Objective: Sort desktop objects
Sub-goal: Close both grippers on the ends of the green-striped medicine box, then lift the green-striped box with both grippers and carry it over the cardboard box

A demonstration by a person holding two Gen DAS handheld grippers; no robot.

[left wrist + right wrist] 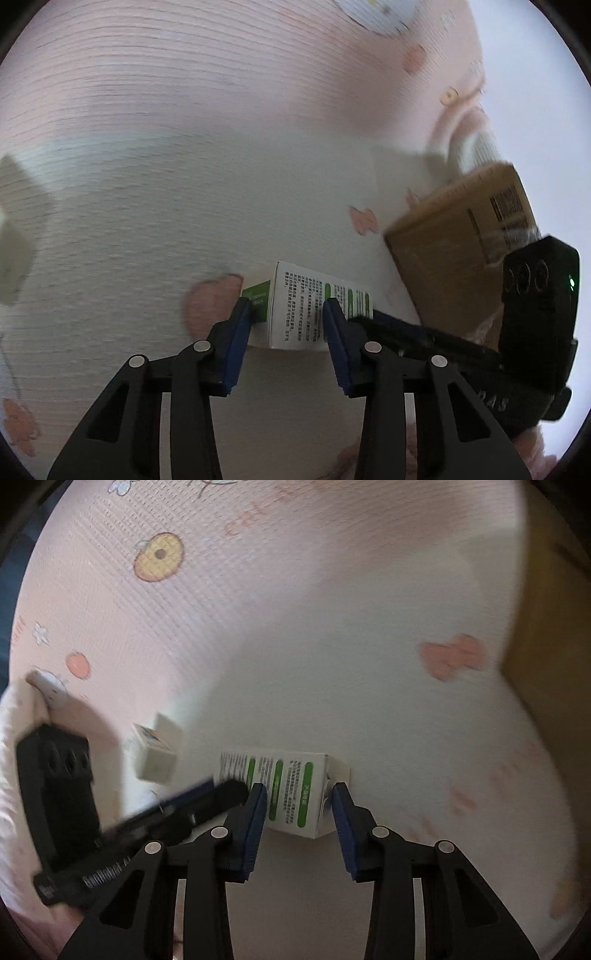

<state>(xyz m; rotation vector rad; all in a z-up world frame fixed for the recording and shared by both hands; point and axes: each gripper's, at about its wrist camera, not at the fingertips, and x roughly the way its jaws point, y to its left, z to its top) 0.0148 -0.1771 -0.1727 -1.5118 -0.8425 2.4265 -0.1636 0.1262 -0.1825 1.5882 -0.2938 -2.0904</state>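
A white and green printed box (306,306) lies on the pink patterned mat. My left gripper (286,312) holds one end of it between blue pads. My right gripper (299,797) straddles the other end of the same box (291,794); its left pad touches the box and the right pad stands close beside it. The right gripper's black body (532,325) reaches in from the right in the left wrist view. The left gripper's body (62,805) reaches in from the left in the right wrist view.
A brown cardboard box (461,243) stands to the right of the printed box; its side (554,664) fills the right edge of the right wrist view. A small white box (155,753) lies on the mat to the left. The mat (258,627) stretches ahead.
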